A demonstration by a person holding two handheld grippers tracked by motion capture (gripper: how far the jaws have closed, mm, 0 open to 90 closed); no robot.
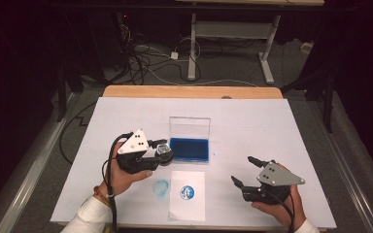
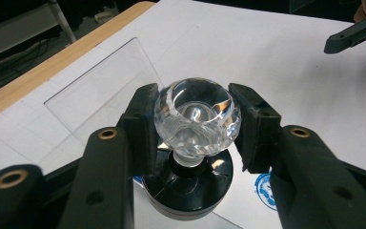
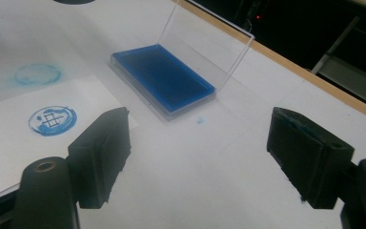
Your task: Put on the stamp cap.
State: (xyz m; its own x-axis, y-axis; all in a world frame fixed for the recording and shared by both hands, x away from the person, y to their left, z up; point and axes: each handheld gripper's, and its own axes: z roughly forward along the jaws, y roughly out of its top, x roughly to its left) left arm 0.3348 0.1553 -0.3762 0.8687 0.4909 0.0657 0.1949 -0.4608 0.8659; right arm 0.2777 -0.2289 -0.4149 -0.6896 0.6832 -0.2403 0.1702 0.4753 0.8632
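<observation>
Covering wooden table, white sheet; dark room, cabled floor

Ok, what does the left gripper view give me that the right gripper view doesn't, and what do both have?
Left gripper view alone: the clear-knobbed stamp clamped between the left gripper jaws, its black base below the knob, and the tip of the right gripper farther off at the top right.

Right gripper view alone: the blue ink pad in its open case, a faint blue ring smudge on the table cover, and its own jaws standing open with nothing between them.

Both: the upright clear lid of the case, the blue stamped mark on the white paper, and the table's wooden edge.
</observation>
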